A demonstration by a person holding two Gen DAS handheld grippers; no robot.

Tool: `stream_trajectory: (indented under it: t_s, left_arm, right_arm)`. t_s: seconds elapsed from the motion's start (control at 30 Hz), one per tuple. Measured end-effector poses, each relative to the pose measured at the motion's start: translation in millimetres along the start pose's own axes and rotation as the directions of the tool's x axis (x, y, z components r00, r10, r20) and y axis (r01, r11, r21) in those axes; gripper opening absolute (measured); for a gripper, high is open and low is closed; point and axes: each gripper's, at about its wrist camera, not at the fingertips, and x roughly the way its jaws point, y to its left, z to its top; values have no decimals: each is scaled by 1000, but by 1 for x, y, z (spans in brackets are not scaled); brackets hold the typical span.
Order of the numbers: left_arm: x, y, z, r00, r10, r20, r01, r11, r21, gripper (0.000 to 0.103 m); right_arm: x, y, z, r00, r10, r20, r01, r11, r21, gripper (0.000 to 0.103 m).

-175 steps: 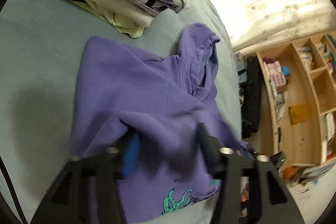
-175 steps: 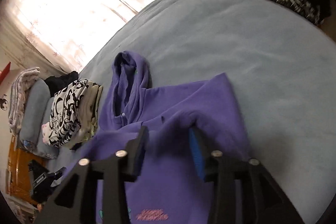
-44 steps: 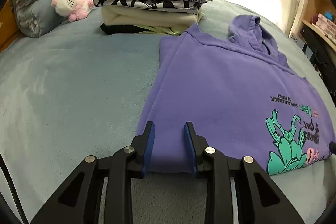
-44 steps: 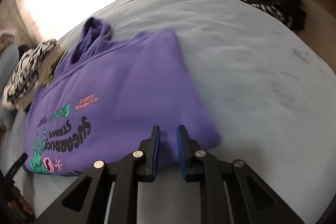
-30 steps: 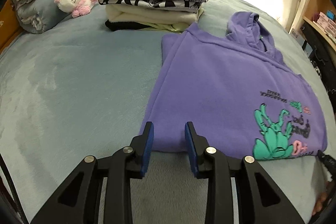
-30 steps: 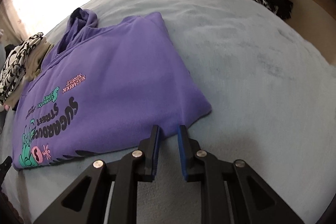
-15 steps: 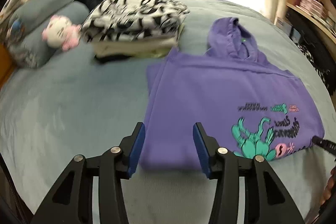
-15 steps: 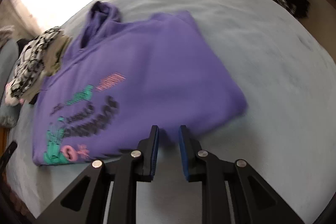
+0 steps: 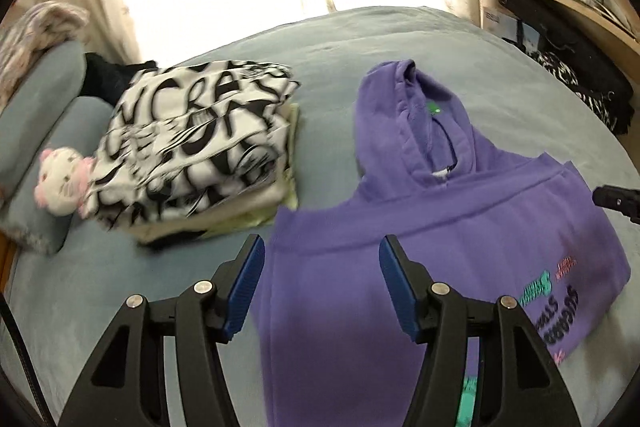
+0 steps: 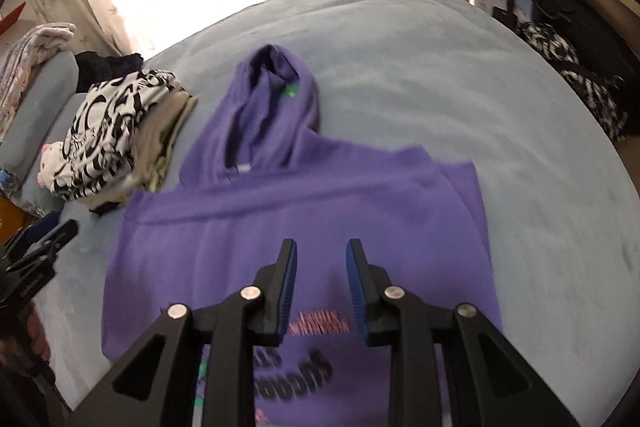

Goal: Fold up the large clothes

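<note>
On the grey-blue bed [image 10: 400, 39] lies our folded purple fleece hoodie [image 10: 304, 211] — both claws, left claw [image 9: 322, 285] and right claw [image 10: 321, 283], gape empty above it. Its loose hood [image 10: 272, 99] may unfold things if snagged.

- The left hand-held gripper [image 9: 322, 287], narrow at the hoodie's [image 9: 420, 251] hem a second ago, now gapes wide over its shoulder.
- The right hand-held gripper [image 10: 321, 285], near-closed at the hem corner earlier, has parted and sits above the hoodie's print.
</note>
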Motion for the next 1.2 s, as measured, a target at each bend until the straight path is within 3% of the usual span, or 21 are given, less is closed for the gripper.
stream_trajectory:
  t_s: [0.1,0.3,0.47,0.67,0.87,1.03,1.07,1.13,1.2]
  left_arm:
    - [31,-2,23,997,-44,-57,43,999,-21,58]
    - [85,-7,57,988,-102,-112,96,994,-58,58]
    - [141,-16,90,972,-159,-172,143,985,-101,58]
    - [211,-27,119,969,-120,-215,96,989,-116,58]
    - [265,-24,135,956,-132,-261,82,977,-197,58]
    - [297,-25,141,946,-140,-293,83,976,-201,59]
    - [301,-25,141,946,-143,-293,87,977,-196,60]
    - [307,-26,142,948,-129,-291,78,981,-179,74]
    - [312,-25,144,948,-128,-290,81,982,-169,76]
  right_arm:
    - [15,3,22,999,38,-13,-38,999,-6,31]
    - [50,3,58,999,29,-20,-29,999,-21,31]
    - [100,-3,100,995,66,-74,-65,998,8,32]
    - [158,-8,140,992,71,-106,-67,997,37,32]
    - [196,-9,173,994,63,-94,-57,997,61,33]
    - [219,-2,193,995,39,-93,-36,999,38,33]
    - [222,0,195,995,38,-95,-35,999,32,33]
    - [231,4,199,994,20,-104,-18,1000,17,33]
    - [239,7,202,993,-23,-114,23,1000,2,33]
